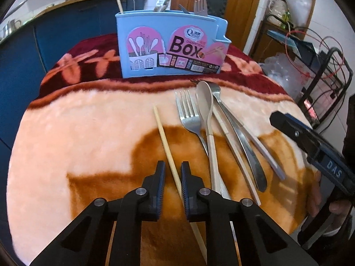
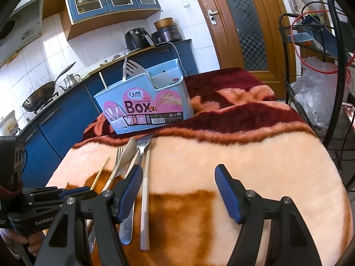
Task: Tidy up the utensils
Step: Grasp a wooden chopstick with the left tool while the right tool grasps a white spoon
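A light blue utensil box (image 1: 170,46) stands at the far side of the blanket-covered table; it also shows in the right wrist view (image 2: 146,102), with a fork, a chopstick and other utensils standing in it. A loose wooden chopstick (image 1: 165,141) lies between the fingers of my left gripper (image 1: 172,168), whose jaws are narrowly apart around it without closing. To its right lie a metal fork (image 1: 190,115), a beige spoon (image 1: 205,106), another chopstick (image 1: 235,155), a metal spoon (image 1: 241,146) and a pale-handled utensil (image 1: 266,155). My right gripper (image 2: 178,177) is wide open and empty over the blanket, right of the utensils (image 2: 145,199).
The plush peach, brown and dark red blanket (image 2: 244,155) covers the table. Blue kitchen cabinets (image 2: 66,115) with a wok stand at left. A black wire rack (image 2: 321,66) with plastic bags and a wooden door (image 2: 244,22) are at right.
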The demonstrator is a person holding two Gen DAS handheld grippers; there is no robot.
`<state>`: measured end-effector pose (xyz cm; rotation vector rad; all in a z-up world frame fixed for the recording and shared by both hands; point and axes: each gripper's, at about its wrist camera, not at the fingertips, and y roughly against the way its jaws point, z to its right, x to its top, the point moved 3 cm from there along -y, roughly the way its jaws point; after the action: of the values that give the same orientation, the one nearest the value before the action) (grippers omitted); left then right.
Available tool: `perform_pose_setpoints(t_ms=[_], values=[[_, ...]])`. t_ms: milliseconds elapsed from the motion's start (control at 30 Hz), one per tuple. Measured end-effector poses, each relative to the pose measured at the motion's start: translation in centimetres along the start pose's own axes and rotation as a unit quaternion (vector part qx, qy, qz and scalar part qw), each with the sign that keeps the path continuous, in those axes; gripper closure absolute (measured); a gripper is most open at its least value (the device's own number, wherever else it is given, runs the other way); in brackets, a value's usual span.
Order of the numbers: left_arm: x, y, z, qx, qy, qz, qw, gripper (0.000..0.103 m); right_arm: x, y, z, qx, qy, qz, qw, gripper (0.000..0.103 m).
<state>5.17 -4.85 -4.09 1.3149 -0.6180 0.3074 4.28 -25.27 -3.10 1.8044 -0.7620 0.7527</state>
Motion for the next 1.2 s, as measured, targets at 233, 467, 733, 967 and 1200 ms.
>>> perform_pose_setpoints(t_ms=[233,467,733,967,1200], values=[[0.4,-0.1,-1.1,-0.030,0.035,0.013,0.9988,0.099,0.0,0.1,-0.7,0.000,0.012,-0.005,1.000,0.033],[0.7,1.3,-3.7,-0.036,0.084,0.052,0.9944,0.099,0.1,-0.2,-2.9,0.012,0.032,-0.021,0.999,0.033],[0.1,1.5,-7.2,-0.006,0.126,0.066,0.9898,0.099,0.4,-1.8,-5.4,0.034,0.031,-0.048,0.998,0.038],[-0.4,1.5,-8.3,-0.017,0.137,0.070,0.9880,0.099,1.1,-4.1,-7.5,0.037,0.034,-0.084,0.995,0.060],[-0.7,1.2,-8.9,-0.048,0.141,0.066,0.9866,0.099,2.0,-7.2,-7.8,0.022,0.018,-0.132,0.991,0.072]])
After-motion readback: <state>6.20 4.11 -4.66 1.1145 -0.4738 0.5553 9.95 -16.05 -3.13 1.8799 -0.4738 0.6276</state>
